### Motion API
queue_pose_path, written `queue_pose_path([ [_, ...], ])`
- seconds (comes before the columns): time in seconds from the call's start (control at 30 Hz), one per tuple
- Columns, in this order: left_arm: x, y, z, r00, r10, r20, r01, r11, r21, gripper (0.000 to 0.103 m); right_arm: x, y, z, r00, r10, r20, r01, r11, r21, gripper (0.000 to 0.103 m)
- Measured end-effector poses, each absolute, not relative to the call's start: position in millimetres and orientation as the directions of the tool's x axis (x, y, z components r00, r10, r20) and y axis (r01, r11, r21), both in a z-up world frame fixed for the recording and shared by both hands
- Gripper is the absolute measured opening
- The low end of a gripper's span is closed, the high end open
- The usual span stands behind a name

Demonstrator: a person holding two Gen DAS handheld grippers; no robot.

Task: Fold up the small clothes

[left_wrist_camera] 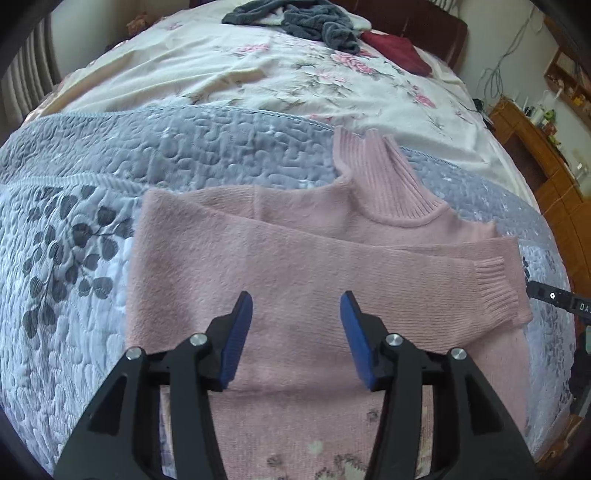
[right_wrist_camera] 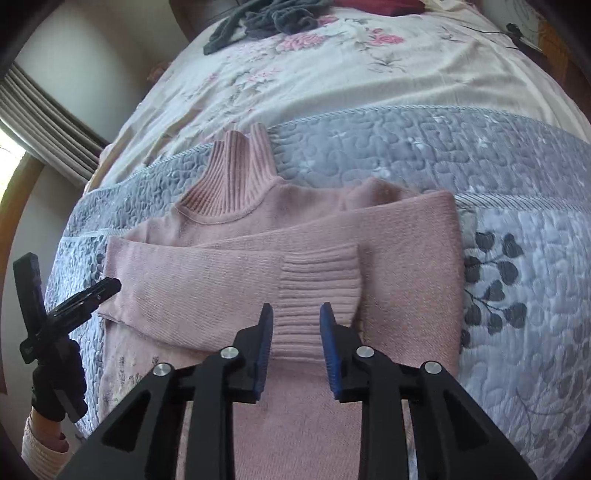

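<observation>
A pink turtleneck sweater (left_wrist_camera: 295,258) lies flat on the bed, neck (left_wrist_camera: 373,173) pointing away, both sleeves folded across the chest. My left gripper (left_wrist_camera: 296,297) is open above the sweater's body, with nothing between its blue pads. In the right wrist view the same sweater (right_wrist_camera: 229,273) fills the centre. My right gripper (right_wrist_camera: 296,308) is open, its tips hovering over the ribbed cuff (right_wrist_camera: 317,280) of the top sleeve. A gloved hand (right_wrist_camera: 55,380) holds the left gripper at the sweater's left edge.
A grey-blue quilted cover (left_wrist_camera: 92,258) with a leaf print lies under the sweater. Beyond it a floral sheet (left_wrist_camera: 258,81) carries a dark grey garment (left_wrist_camera: 306,18) and a dark red cloth (left_wrist_camera: 399,50). Wooden furniture (left_wrist_camera: 535,155) stands on the right; a curtain (right_wrist_camera: 44,122) hangs on the left.
</observation>
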State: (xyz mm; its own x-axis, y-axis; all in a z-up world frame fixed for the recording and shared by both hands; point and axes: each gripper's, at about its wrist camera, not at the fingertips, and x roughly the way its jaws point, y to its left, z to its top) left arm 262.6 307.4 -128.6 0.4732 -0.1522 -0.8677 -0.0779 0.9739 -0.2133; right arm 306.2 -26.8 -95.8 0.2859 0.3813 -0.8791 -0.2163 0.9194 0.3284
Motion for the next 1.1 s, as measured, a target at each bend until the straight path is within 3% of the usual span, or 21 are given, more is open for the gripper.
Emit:
queue_pose_path([
  [0.13, 268, 291, -147, 0.430, -0.132, -0.893, -0.059, 0.983, -0.174, 0.050, 313, -20, -120, 0.260, 0.315, -0.913, -0.210, 0.941, 0.265, 0.027],
  [0.3, 266, 296, -171, 0.421, -0.133, -0.897, -0.057, 0.983, -0.172, 0.050, 308, -34, -150, 0.230, 0.322, -0.918, -0.181, 0.941, 0.284, 0.026],
  [0.6, 279, 296, -147, 0.438, -0.172, -0.883, -0.033, 0.978, -0.207, 0.050, 327, -33, -126, 0.217, 0.400, -0.891, -0.217, 0.909, 0.355, 0.030],
  [0.8, 352, 293, -120, 0.482, -0.159, -0.862, -0.005, 0.983, -0.184, 0.056, 393, -6, -103, 0.236, 0.477, -0.847, -0.267, 0.869, 0.416, 0.044],
  [1.1, 446, 284, -162, 0.396, -0.227, -0.890, 0.003, 0.969, -0.246, 0.056, 496, 50, -152, 0.181, 0.487, -0.854, -0.231, 0.866, 0.444, 0.045],
])
